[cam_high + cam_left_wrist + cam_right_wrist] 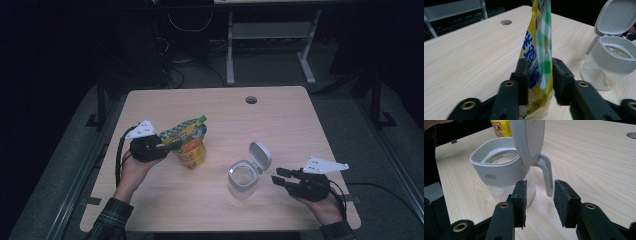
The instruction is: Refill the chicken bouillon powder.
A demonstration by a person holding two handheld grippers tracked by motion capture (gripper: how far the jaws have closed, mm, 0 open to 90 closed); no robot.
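Observation:
A yellow and green snack pouch with a green corner stands on the wooden table, left of the middle. My left gripper comes in from its left and is shut on the pouch, with both pads pressed against its sides. A clear jar with a grey collar stands to the right, its grey flip lid raised. My right gripper is open just right of the jar. In the right gripper view the jar and its lid hinge arm stand beyond the fingertips, untouched.
A round cable hole sits near the table's far edge. Behind the table are a white desk frame and cables on the dark floor. Bare tabletop lies between pouch and jar and across the far half.

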